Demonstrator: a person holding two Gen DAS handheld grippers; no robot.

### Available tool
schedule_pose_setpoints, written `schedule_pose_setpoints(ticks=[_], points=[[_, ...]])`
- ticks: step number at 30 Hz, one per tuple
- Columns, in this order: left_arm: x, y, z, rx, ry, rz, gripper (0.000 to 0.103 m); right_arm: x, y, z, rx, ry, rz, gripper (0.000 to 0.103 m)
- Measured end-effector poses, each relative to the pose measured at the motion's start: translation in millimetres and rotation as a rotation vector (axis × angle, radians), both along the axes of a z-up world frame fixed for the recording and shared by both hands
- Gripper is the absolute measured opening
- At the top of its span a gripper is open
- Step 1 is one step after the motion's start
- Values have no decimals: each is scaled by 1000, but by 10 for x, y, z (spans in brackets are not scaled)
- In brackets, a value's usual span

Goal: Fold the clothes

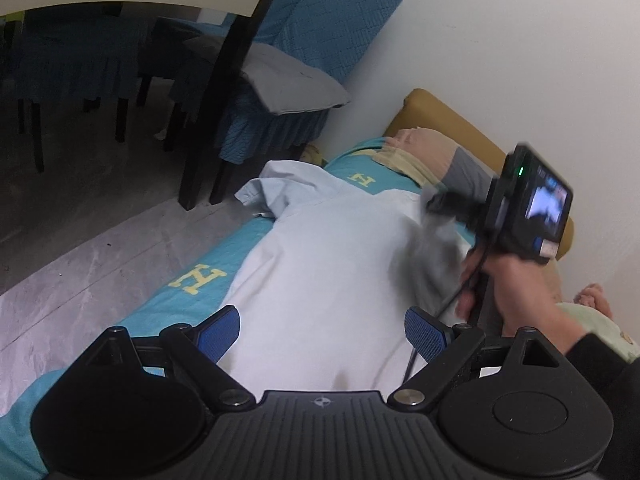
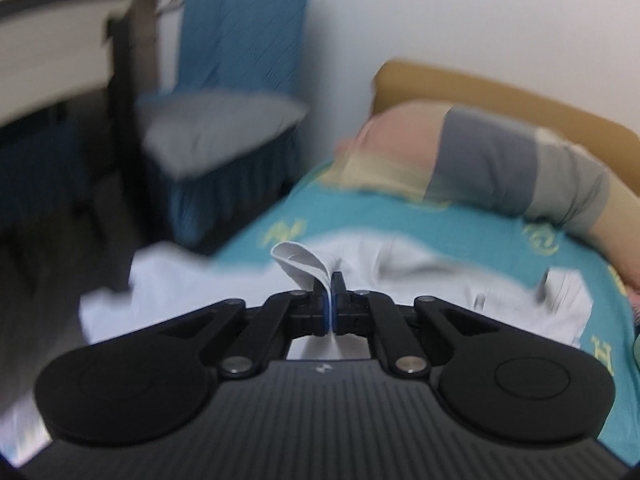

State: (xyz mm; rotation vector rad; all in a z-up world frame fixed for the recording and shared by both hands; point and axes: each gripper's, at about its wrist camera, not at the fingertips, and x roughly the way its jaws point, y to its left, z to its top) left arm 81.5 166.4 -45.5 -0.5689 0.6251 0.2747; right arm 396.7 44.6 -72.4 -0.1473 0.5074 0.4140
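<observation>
A pale blue shirt (image 1: 320, 264) lies spread on a teal bed cover (image 1: 200, 276) with yellow H marks. My left gripper (image 1: 322, 332) is open and empty, its blue pads (image 1: 218, 336) low over the shirt's near part. My right gripper (image 2: 332, 296) is shut on a fold of the shirt's edge (image 2: 298, 264) and holds it lifted above the rest of the shirt (image 2: 420, 272). In the left wrist view the right gripper (image 1: 444, 204) is at the shirt's right side, blurred, with the person's hand (image 1: 516, 292) behind it.
A pink, grey and tan pillow (image 2: 500, 160) lies at the bed's head against a yellow-brown headboard (image 1: 444, 120). A blue-covered chair with a grey cushion (image 1: 292, 80) and a dark table leg (image 1: 216, 92) stand left of the bed. White wall (image 1: 520, 40) on the right.
</observation>
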Motion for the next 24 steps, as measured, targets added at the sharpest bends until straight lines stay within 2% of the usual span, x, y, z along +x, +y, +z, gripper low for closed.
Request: schedule_pose_setpoints(ticks=[3,8,10,11,12,13,14,18,24], points=[[3,-10,-1,23,4,3,91,197,67,29,34,-6,-55,4],[38,-22,-59,49,27,2,91,423,153,-196,-8,25,-77,7],[51,-13,-85,50,33,-1,91,460,128,-263,-15,56,-75,13],[62,-10,-92,52,35,-3,91,431,94,-262,-6,65,-68,35],[72,-8,-97,54,37,-5,91,402,61,-261,3,74,-60,49],[81,-9,-100,54,37,-8,91,373,27,-259,12,84,-52,74],[89,-12,-101,56,36,-12,91,275,-22,-227,29,67,-47,84],[92,-62,-73,81,25,-30,91,-134,-274,-57,93,69,-18,84],[15,-187,45,147,-17,-50,91,-1143,-789,309,159,22,-52,84]])
